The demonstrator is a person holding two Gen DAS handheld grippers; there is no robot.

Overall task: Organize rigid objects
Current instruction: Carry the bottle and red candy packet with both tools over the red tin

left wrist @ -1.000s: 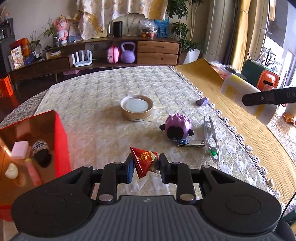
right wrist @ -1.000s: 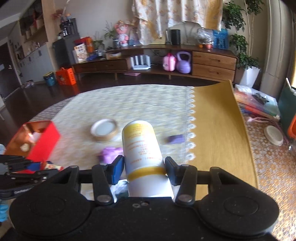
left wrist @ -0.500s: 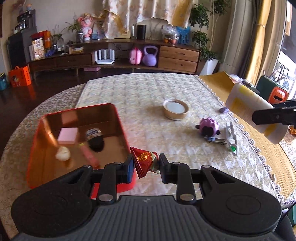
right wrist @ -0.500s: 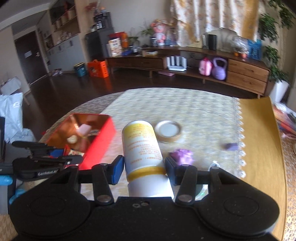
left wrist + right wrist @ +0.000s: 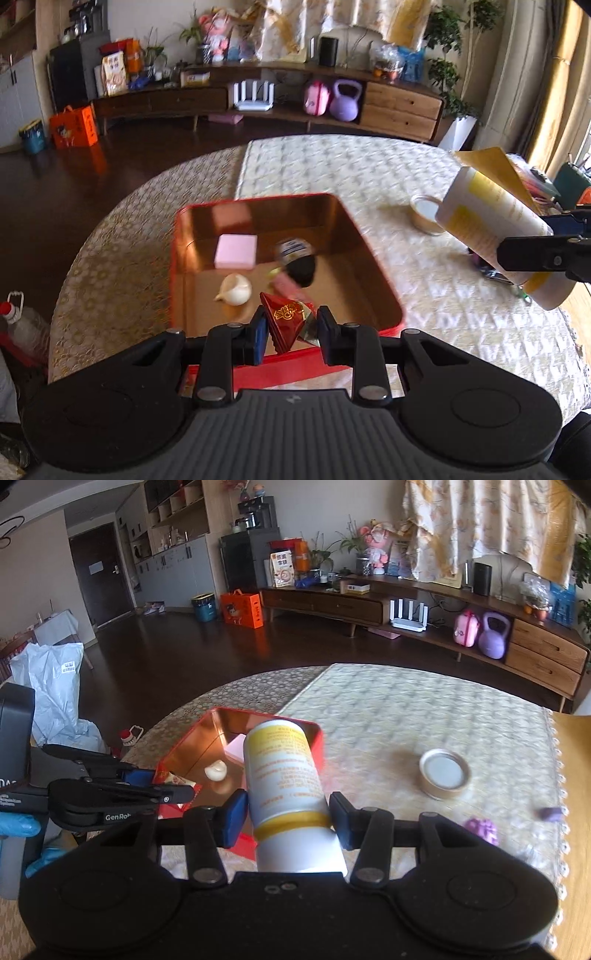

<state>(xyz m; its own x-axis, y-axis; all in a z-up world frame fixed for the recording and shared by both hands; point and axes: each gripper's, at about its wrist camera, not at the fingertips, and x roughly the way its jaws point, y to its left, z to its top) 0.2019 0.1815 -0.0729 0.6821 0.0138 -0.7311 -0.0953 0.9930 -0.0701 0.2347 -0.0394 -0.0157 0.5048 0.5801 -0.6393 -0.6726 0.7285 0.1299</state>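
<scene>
Left gripper (image 5: 290,334) pinching a small red pyramid-shaped packet (image 5: 286,321) with gold print, held in the air over the near edge of the red tin (image 5: 373,258). Packet clamped between both pads, its point tilted down toward the near red wall of the tin.

Inside the tin, on its coppery floor: a pink block (image 5: 236,251) toward the far left, a white garlic-shaped piece (image 5: 234,294) nearer, a dark rounded object with a striped cap (image 5: 299,260) to the right of the block, and a pink stick-like item (image 5: 286,286) partly hidden behind the packet.

Right gripper (image 5: 288,821) closed around a white and yellow cylindrical bottle (image 5: 284,775), gripped low on its body just above a yellow band, the far end tilted forward over the near right corner of the tin (image 5: 184,746). In the left wrist view the same bottle (image 5: 491,225) hanging above the tablecloth (image 5: 369,173) to the right of the tin, clear of it.

Resting on the cloth beyond the tin: a round lid with a tan rim (image 5: 445,774). Farther right, a purple toy (image 5: 482,830) and a small purple piece (image 5: 550,813) near the lace border, both blurred.
</scene>
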